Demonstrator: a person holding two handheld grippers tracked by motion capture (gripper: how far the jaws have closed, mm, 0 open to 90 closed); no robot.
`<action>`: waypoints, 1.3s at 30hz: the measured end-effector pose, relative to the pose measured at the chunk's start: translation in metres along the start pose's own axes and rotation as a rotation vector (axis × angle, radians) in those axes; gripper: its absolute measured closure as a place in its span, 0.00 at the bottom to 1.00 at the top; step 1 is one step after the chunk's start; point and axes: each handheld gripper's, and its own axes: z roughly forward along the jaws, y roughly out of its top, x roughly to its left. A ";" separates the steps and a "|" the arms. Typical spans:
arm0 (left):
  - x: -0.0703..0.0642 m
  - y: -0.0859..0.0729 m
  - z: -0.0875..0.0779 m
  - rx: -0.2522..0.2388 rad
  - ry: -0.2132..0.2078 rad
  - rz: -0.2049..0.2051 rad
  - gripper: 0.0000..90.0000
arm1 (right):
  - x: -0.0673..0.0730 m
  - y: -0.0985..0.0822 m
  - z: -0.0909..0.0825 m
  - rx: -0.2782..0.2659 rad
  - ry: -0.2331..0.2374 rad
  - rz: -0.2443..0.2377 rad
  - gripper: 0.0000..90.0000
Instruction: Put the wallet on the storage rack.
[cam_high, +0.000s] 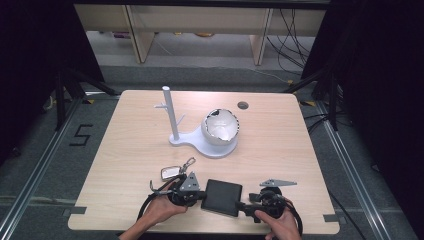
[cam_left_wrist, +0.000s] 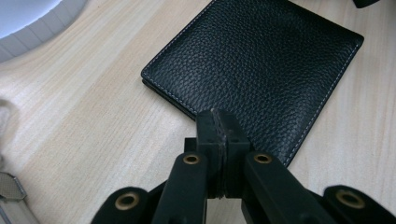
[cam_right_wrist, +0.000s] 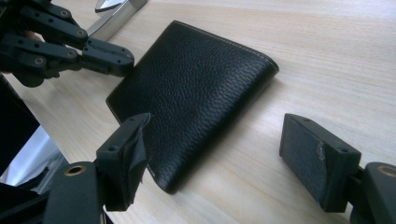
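- Two grippers flank a black wallet (cam_high: 222, 197), lying flat on the bench (cam_high: 130, 150) near its front edge.
- Left gripper (cam_left_wrist: 219, 122): fingers clenched together, tips touching the wallet's edge, nothing between them.
- Right gripper (cam_right_wrist: 219, 158): fingers spread wide, one beside the wallet's corner, not pressing it.
- White stand (cam_high: 172, 120) and bowl (cam_high: 220, 127) sit well behind.

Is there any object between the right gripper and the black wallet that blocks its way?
Nothing visible does. The right gripper stands open at the near edge of the black wallet, one jaw over its corner, bare table between the jaws. The left gripper, shut, rests at the wallet's opposite edge, out of the way.
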 end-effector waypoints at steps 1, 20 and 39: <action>0.001 0.000 0.000 0.005 -0.007 0.017 0.99 | 0.003 0.000 0.000 0.008 0.006 0.035 0.30; -0.018 0.004 0.007 -0.001 -0.083 -0.003 0.98 | -0.005 0.022 0.022 0.007 -0.002 0.058 0.37; -0.019 0.004 0.007 -0.003 -0.082 0.001 0.98 | -0.019 0.023 0.021 -0.070 0.092 0.215 0.51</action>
